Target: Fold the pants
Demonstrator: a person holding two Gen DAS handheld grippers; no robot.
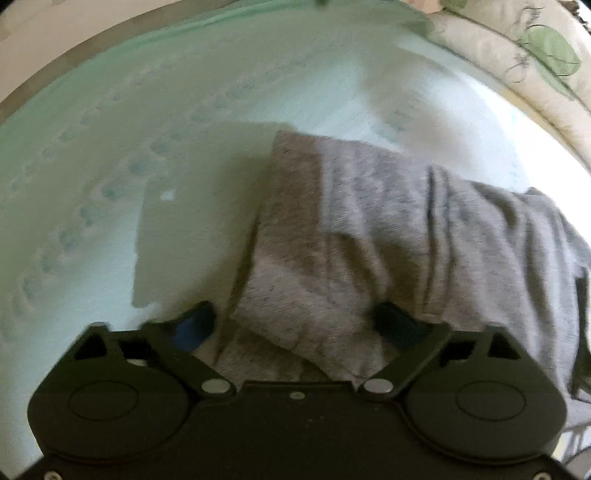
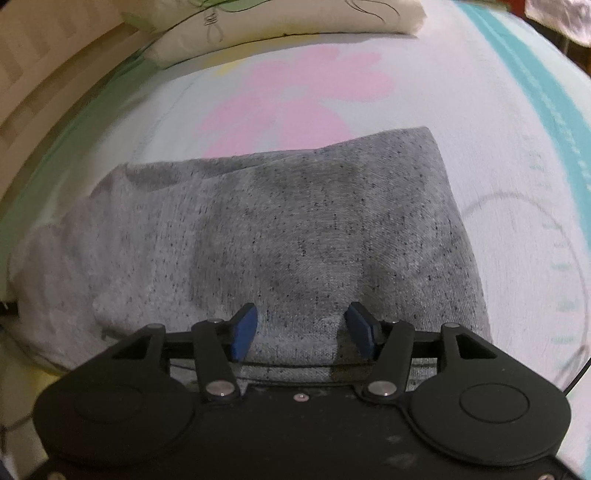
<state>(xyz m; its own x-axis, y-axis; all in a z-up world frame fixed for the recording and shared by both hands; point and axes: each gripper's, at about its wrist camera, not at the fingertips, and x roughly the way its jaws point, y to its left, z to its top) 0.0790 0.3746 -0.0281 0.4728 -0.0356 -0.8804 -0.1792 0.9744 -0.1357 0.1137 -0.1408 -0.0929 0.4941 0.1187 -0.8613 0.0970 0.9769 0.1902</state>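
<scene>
Your grey pants (image 2: 280, 229) lie folded in a thick bundle mid-bed on the pale sheet (image 1: 92, 166), short of the pillow (image 2: 280, 18) at its head edge; left gripper (image 1: 299, 325) and right gripper (image 2: 301, 325) both hover spread apart over the near fold, gripping nothing, seemingly poised for another fold.

The left wrist view was motion-blurred, smearing the sheet's (image 1: 155, 122) printed pattern. The grey pants (image 1: 388, 229) ran past its right edge, and the right gripper's body hid their near edge. The pillow (image 2: 280, 18) was cut off at the far edge.
</scene>
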